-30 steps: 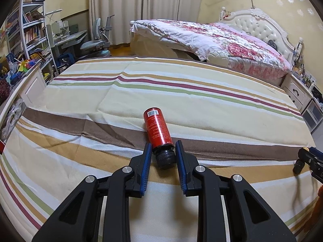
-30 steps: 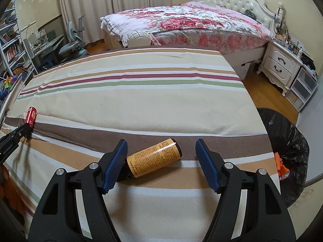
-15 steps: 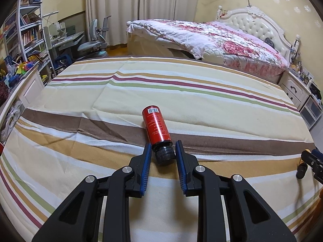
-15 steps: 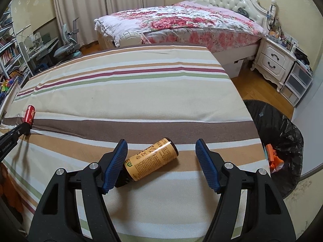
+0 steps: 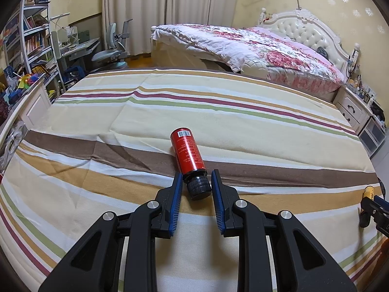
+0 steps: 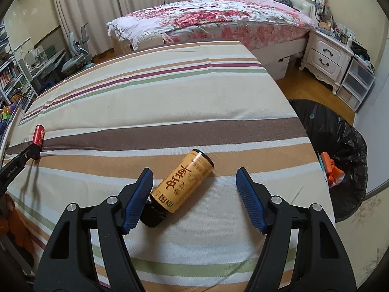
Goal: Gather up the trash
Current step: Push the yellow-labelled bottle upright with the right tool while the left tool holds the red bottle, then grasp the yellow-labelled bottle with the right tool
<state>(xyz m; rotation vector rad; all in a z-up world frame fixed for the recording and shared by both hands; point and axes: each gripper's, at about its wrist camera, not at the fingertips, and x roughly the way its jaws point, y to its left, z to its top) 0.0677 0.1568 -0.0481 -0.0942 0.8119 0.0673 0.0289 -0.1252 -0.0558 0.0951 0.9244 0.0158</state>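
We see two bottles lying on the striped bedsheet [image 5: 218,112], one at each gripper. The red bottle [image 5: 187,153] is a slim cylinder with small print down its side, a barcode at its far end and a ribbed black cap [image 5: 198,187]. It lies on its side pointing away from our left gripper [image 5: 194,186], with the cap between the blue pads; the jaws are drawn in narrow around the cap, but we cannot tell whether the pads press on it.

The amber bottle [image 6: 184,186] is stouter, with a yellow-orange label bearing large dark characters and a dark cap at its near end. It lies tilted inside our right gripper [image 6: 194,181], whose jaws stand wide apart: the cap end sits against the left pad, while the right pad is well clear of it.

Beyond the right gripper, off the sheet's edge, stands one bin lined with a black bag [image 6: 350,146], holding one orange scrap [image 6: 328,168].
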